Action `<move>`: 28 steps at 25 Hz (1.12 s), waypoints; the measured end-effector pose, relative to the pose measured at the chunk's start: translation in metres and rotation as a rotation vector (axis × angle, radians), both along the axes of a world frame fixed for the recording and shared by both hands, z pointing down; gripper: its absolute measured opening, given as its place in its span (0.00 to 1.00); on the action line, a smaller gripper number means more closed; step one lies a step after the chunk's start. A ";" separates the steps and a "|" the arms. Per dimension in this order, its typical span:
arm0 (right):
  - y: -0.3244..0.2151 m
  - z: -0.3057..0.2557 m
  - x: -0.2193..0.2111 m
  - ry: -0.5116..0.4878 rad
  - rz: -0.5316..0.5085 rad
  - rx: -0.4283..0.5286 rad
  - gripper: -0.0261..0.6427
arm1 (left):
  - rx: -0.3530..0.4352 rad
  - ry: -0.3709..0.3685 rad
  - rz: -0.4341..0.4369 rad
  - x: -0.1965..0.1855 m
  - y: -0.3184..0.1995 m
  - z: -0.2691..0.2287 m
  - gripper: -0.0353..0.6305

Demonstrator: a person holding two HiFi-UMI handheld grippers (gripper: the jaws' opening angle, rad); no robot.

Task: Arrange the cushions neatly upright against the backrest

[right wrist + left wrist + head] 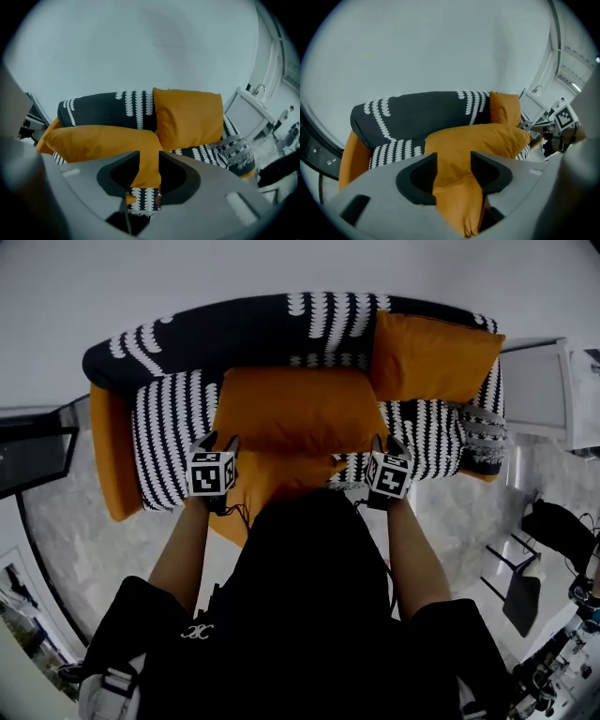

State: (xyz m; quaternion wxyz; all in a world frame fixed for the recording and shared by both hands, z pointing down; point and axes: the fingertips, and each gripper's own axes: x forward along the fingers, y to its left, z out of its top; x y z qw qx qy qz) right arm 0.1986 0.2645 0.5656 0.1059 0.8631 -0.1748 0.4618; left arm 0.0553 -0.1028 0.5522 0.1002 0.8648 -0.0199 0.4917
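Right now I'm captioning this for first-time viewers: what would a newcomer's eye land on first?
The large orange cushion lying across the middle of the black-and-white patterned sofa, its front corners between the open jaws of the left gripper and right gripper. Next, a second orange cushion standing against the backrest at the sofa's right end.

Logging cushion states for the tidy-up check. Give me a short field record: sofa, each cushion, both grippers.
sofa: black-and-white pattern, orange sides
right cushion: orange, upright against the backrest, at the sofa's right end
middle cushion: orange, lying low across the seat, not upright
left gripper: jaws apart, middle cushion's near-left corner between them
right gripper: jaws apart, middle cushion's near-right corner between them
status: one cushion in place, one not yet stood up
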 end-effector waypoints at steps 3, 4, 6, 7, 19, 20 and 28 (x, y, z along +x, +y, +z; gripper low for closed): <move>0.021 0.024 -0.005 -0.072 0.059 -0.012 0.30 | 0.022 -0.054 0.002 -0.010 -0.007 0.020 0.48; 0.027 0.029 -0.005 -0.086 0.066 -0.021 0.31 | 0.026 -0.074 0.001 -0.014 -0.009 0.026 0.52; 0.037 0.035 -0.003 -0.101 0.073 -0.044 0.34 | 0.033 -0.108 -0.009 -0.018 -0.014 0.038 0.56; 0.042 0.039 -0.003 -0.108 0.076 -0.054 0.35 | 0.033 -0.126 -0.021 -0.020 -0.017 0.045 0.57; 0.061 0.097 -0.018 -0.350 0.165 0.059 0.34 | -0.109 -0.265 -0.120 -0.033 -0.001 0.086 0.35; 0.061 0.099 -0.020 -0.367 0.165 0.074 0.30 | -0.103 -0.268 -0.114 -0.033 0.001 0.085 0.33; 0.053 0.096 -0.018 -0.370 0.034 0.058 0.10 | -0.151 -0.251 -0.156 -0.024 0.007 0.075 0.22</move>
